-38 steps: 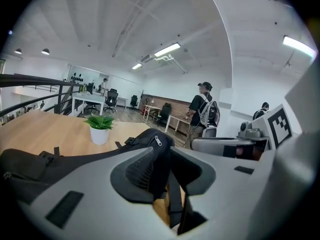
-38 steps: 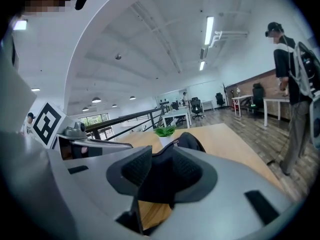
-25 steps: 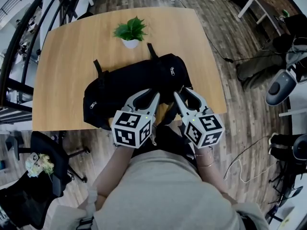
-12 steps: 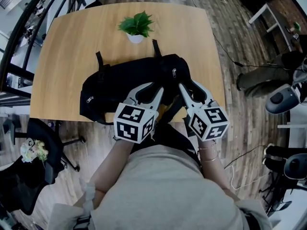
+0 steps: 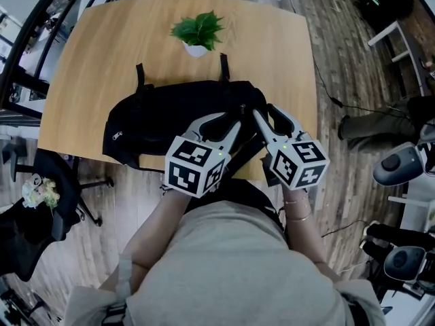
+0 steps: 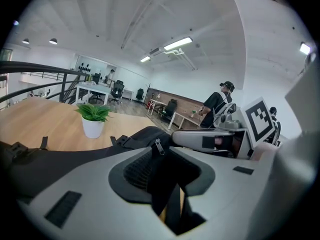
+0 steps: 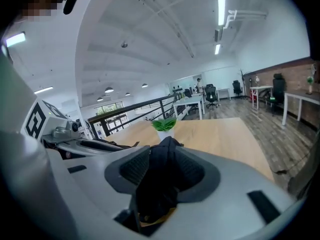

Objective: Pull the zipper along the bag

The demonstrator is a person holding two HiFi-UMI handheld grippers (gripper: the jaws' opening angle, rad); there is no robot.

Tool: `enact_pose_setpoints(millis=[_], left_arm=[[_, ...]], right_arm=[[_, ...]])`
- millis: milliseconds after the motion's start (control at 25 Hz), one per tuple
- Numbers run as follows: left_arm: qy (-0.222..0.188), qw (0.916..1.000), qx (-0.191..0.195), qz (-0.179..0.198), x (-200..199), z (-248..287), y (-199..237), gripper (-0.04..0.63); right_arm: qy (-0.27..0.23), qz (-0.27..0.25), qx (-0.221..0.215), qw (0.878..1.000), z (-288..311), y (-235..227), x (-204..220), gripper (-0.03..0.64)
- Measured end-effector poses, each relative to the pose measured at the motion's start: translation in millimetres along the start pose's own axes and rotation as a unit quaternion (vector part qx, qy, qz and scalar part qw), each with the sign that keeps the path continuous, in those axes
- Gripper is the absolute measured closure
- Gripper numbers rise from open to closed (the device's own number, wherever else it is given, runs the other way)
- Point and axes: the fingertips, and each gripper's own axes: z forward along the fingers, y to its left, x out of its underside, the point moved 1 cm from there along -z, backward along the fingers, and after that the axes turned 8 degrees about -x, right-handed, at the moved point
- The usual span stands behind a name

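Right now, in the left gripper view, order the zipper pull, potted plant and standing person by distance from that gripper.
1. Zipper pull, just ahead, on the bag.
2. Potted plant, farther left, on the table.
3. Standing person, far behind, at right.

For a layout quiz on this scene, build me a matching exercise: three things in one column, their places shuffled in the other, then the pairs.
Things
1. black fabric bag
2. green leafy plant in a white pot
3. black office chair

Places
A. on the floor by the near left corner of the light wooden table
B. upright near the table's far edge, beyond the bag
C. lying across the table's near half

Pairs: 1-C, 2-B, 3-A
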Motion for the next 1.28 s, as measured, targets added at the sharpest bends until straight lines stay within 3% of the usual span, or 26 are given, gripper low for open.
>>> enact_pose_setpoints(millis=[320,800,1280], left_arm=[[0.016,0.9993,-0.007,-0.033,6.7,22.0,-4.3,0.494],[0.038,0.9959,-0.042,-0.07,20.5,41.2,5.6,0.495],[0.039,0.9957,-0.051,-0.067,22.6,47.8,4.1,0.52]], right_arm=[[0.039,0.004,-0.044,0.998,13.4,-10.5,9.7,0.512],[0.03,0.015,-0.078,0.996,15.1,-8.3,11.7,0.534],[0.026,0.017,-0.09,0.995,14.4,-11.1,13.5,0.535]])
